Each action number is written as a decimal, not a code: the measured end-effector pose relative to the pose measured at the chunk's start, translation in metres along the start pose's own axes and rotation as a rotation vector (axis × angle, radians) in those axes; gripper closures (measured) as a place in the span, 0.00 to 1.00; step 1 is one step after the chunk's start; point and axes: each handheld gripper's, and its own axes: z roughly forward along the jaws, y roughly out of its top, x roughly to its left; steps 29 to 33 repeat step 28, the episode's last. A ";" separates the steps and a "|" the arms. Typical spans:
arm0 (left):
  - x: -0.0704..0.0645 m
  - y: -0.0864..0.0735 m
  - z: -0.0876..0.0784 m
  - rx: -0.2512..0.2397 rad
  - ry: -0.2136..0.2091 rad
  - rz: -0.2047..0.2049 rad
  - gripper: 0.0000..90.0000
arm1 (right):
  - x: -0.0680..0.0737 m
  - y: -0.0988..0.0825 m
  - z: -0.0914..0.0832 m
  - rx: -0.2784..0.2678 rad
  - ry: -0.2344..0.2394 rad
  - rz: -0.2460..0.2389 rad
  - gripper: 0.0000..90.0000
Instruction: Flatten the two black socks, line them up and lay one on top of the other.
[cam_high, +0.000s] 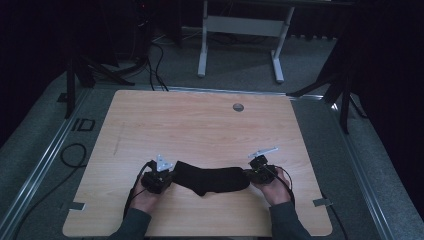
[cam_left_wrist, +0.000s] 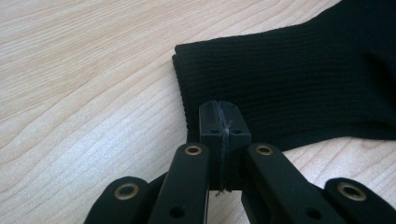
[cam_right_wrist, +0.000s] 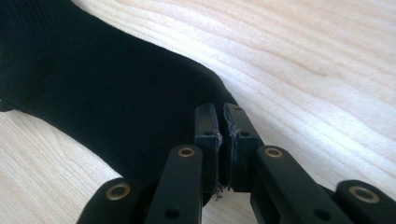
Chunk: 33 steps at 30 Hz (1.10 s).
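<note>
Left gripper (cam_left_wrist: 223, 122) pressed together at sock (cam_high: 212, 178) cuff edge; whether cloth is caught, cannot tell. Right gripper (cam_right_wrist: 223, 122) nearly closed at toe end, slim gap, grip unclear. Sock flat, near front edge of table (cam_high: 200, 120). Step looks like grasping both ends; next: confirm pinch, lift evenly. Ample bare wood beyond

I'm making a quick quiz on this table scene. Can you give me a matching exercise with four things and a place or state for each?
Things:
1. left gripper
2. right gripper
3. black sock
4. round grey cap

Places or states:
A. set in the table near its far edge
B. lying flat between the two grippers
C. at the sock's rounded toe end
D. at the sock's straight ribbed cuff end

Pairs: 1-D, 2-C, 3-B, 4-A
</note>
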 end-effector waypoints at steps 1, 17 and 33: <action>0.000 0.000 0.000 0.000 -0.002 -0.001 1.00 | -0.001 -0.001 0.002 0.003 0.003 0.001 0.93; 0.016 -0.001 -0.020 -0.129 -0.042 -0.064 0.85 | -0.033 -0.014 -0.036 -0.244 0.021 0.083 0.51; 0.042 -0.004 -0.026 -0.114 0.076 -0.136 0.79 | -0.049 -0.026 -0.022 -0.199 -0.037 0.128 0.52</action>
